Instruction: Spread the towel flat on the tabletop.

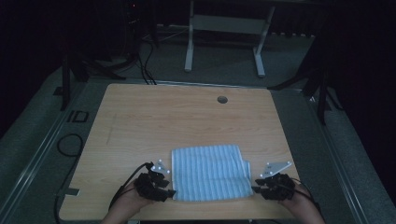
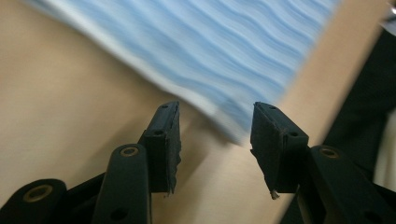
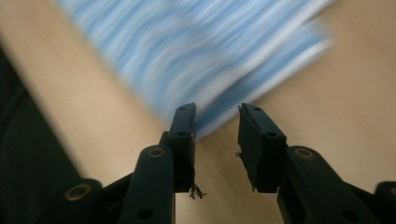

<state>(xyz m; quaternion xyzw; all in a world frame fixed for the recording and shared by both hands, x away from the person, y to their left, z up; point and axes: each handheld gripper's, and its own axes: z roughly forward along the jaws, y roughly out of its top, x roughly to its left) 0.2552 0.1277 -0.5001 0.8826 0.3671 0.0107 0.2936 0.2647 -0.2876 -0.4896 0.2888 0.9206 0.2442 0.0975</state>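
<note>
A blue-and-white striped cloth (image 1: 210, 172) lies folded flat near the front edge of the wooden table (image 1: 187, 116). My left gripper (image 1: 170, 191) rests at the cloth's front left corner and my right gripper (image 1: 256, 189) at its front right corner. In the left gripper view the jaws (image 2: 215, 109) stand apart over bare wood, and the cloth's corner (image 2: 196, 42) lies just beyond the tips. In the right gripper view the jaws (image 3: 217, 109) are also apart, with the blurred cloth corner (image 3: 201, 51) reaching toward the gap. Neither pair of pads presses on the cloth.
A round cable hole (image 1: 222, 99) sits near the table's far edge. Behind the table stands a white desk frame (image 1: 189, 42) on grey carpet. Black cables (image 1: 70, 144) loop on the floor at the left. The table's front edge lies just under both hands.
</note>
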